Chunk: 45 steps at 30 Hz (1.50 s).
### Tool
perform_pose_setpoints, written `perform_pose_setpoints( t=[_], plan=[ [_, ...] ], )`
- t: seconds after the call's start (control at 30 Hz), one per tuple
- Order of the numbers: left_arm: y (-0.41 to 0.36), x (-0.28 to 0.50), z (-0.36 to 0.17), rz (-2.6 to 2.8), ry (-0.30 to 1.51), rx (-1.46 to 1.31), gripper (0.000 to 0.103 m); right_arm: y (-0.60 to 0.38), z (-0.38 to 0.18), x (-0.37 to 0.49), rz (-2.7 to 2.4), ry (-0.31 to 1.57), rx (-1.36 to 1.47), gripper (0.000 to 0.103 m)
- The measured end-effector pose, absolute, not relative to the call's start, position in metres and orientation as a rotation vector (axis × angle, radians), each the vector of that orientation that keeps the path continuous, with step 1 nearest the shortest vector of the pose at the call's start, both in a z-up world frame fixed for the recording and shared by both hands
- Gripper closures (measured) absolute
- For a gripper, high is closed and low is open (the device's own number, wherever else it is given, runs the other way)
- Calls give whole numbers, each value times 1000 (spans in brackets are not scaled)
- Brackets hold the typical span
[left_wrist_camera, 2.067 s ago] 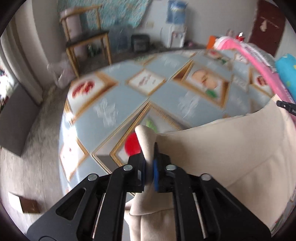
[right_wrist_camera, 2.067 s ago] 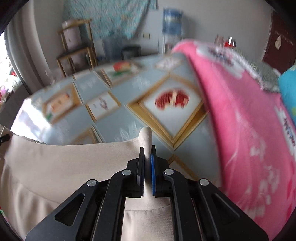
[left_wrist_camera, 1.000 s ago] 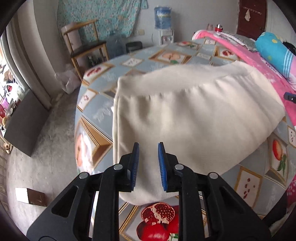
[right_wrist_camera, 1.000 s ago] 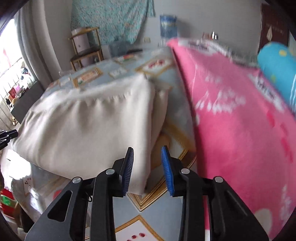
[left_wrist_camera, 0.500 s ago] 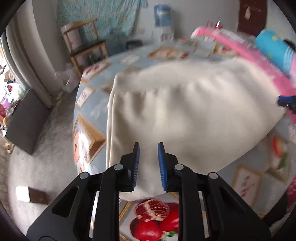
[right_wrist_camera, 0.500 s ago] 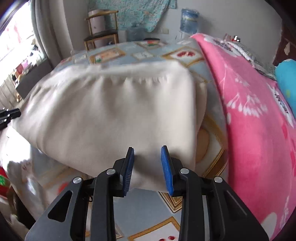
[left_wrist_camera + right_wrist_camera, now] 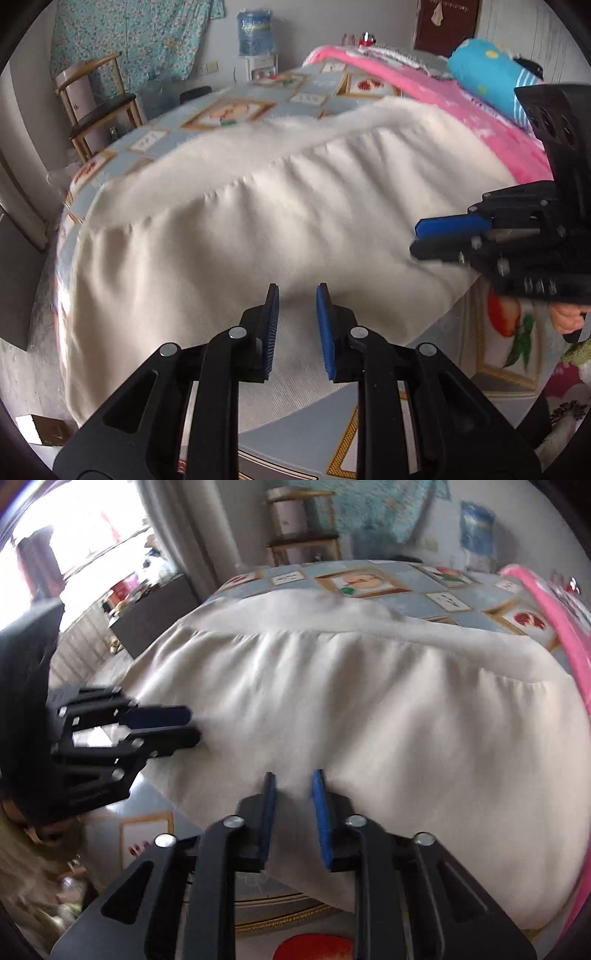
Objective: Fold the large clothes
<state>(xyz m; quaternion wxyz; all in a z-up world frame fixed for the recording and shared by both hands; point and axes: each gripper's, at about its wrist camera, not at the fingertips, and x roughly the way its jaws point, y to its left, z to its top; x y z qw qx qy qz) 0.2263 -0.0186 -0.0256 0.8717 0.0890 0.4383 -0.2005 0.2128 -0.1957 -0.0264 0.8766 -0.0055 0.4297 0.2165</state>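
Cream cloth (image 7: 258, 229), soft and limp (light, likely to sag), so my left tongs (image 7: 297, 325) and right tongs (image 7: 293, 812), both narrowly parted and empty, the right's jaws just closing, should pinch its near hem corners.

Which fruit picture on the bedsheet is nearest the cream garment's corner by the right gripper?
The red-orange fruit with green leaves, seen from the left wrist just below the right gripper, beside the cream garment. The other fruit panels lie far across the bedsheet.

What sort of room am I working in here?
Most likely a bedroom at home: a bed with a fruit-print cover, a pink blanket and blue pillow on it, a wooden chair and water dispenser along the wall.
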Motion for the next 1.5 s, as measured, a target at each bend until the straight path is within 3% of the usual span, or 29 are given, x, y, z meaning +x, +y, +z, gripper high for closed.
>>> perform_pose_setpoints(
  t=[0.13,0.3,0.53,0.6,0.7,0.9,1.0,1.13,1.27,1.3,1.37,1.5],
  plan=[
    [-26,249,-8,-426,859,130,82,-197,-11,232,450,849,21,88],
    [-34,298,-33,-344,963,63,82,-194,-49,262,412,948,25,88],
    [-5,319,-14,-296,918,-21,82,-268,3,287,172,826,86,80],
    [12,331,-16,-241,941,-70,82,-291,-5,303,28,827,65,77],
    [34,349,-37,-165,1012,-55,85,-333,-47,327,-57,980,170,75],
    [65,320,-11,-153,945,-122,85,-341,-6,267,-5,864,227,71],
    [84,296,-9,-112,940,-119,84,-345,-9,234,-24,838,220,63],
    [99,288,-36,-57,997,-86,82,-356,-53,232,-69,914,206,63],
    [103,272,-18,-61,959,-112,83,-349,-25,209,-56,861,212,62],
    [101,262,-10,-71,933,-107,83,-345,-19,200,-47,837,207,60],
    [96,245,-4,-80,902,-77,82,-334,-16,177,-26,802,189,46],
    [88,230,-32,-71,985,-23,79,-323,-57,168,-36,885,147,39]
  ],
)
